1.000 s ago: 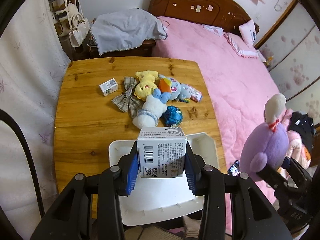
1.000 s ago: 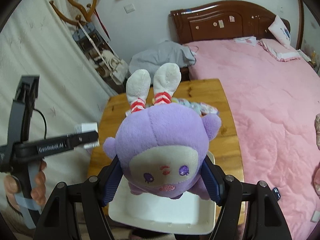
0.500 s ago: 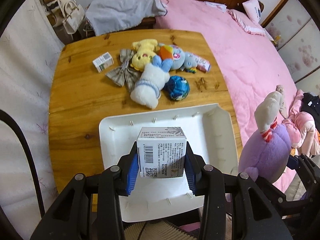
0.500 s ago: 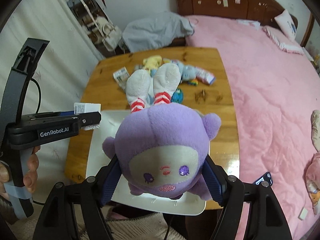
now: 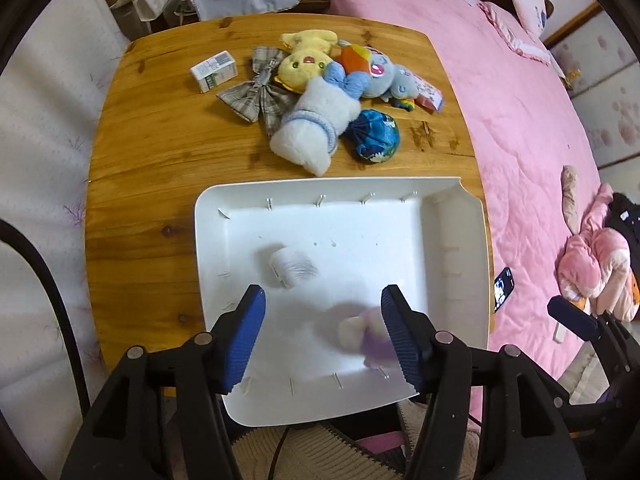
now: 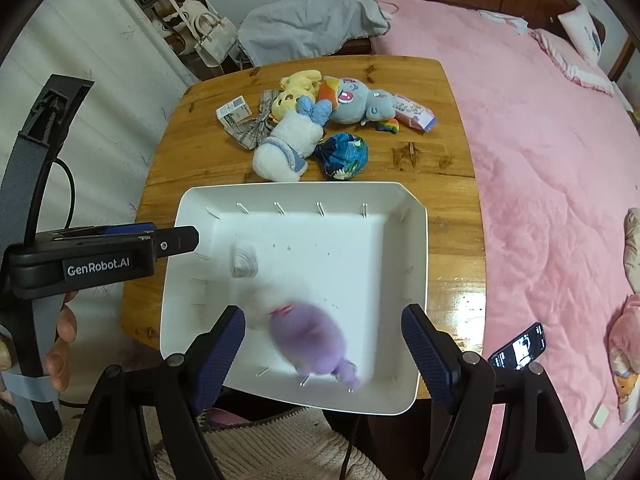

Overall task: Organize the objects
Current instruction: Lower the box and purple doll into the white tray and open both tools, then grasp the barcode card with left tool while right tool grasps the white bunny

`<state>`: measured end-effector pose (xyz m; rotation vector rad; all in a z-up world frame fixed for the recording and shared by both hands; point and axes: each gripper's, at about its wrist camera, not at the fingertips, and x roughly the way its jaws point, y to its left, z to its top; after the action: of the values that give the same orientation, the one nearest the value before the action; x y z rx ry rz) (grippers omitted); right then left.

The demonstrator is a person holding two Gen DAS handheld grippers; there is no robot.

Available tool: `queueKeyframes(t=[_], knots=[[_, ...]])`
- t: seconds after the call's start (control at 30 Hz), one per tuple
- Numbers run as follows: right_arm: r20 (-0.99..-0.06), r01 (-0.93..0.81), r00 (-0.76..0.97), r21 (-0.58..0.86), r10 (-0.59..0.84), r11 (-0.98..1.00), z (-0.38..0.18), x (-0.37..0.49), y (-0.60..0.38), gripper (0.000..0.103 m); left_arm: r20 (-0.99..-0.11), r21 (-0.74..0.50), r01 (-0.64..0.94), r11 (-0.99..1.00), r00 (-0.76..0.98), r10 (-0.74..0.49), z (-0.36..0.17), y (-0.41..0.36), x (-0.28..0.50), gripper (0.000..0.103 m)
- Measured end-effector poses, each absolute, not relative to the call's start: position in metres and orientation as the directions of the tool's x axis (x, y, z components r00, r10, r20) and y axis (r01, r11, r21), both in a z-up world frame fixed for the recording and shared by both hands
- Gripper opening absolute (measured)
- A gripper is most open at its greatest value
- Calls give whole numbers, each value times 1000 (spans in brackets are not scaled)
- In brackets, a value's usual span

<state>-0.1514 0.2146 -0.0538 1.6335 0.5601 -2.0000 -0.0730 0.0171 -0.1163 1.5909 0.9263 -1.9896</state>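
Note:
A white tray [image 5: 452,240] [image 6: 404,240] lies at the near edge of a wooden table [image 5: 152,152]. Both grippers hang open above it. My left gripper [image 5: 322,338] is empty; a small white box [image 5: 290,268] [image 6: 244,260] shows blurred below it over the tray floor. My right gripper [image 6: 320,354] is empty; the purple plush toy [image 6: 310,340] [image 5: 366,334] shows blurred between and below its fingers, over the tray's near part.
Farther back on the table lie a yellow plush [image 5: 306,60], a white and blue plush [image 5: 316,126], a grey-blue plush [image 5: 376,74], a plaid bow [image 5: 252,92], a blue pouch [image 5: 374,136] and a small carton [image 5: 214,70]. A pink bed [image 5: 520,92] is right.
Both grippers have opened. The white box has left the left gripper and the purple plush has left the right one; both are blurred over the tray. The views have tilted down.

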Motion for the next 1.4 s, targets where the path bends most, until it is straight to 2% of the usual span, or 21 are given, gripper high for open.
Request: queueKeyframes(t=[0.33,0.57,0.87,1.03,1.4], knots=[[-979,613,-162,-4,-121,-790,-53,-150,208,81,-958,-254,640,-725,-270,97,-109,17,-72,65],[-978,610,-163,2,-128,-793,-52,-150,207,81,-921,-344,623,-703,-369,124,-100,11,-63,65],[-977,605,-166,7,-135,-796,-51,-147,203,81,-919,-345,615,-709,-374,123,-96,9,-58,65],[-975,604,-169,12,-143,-797,-49,-144,198,81,-936,-247,636,-731,-353,10,-91,8,-52,65],[-960,576,-207,37,-189,-817,-36,-147,193,81,-929,-310,634,-708,-362,83,-100,-8,-47,65]])
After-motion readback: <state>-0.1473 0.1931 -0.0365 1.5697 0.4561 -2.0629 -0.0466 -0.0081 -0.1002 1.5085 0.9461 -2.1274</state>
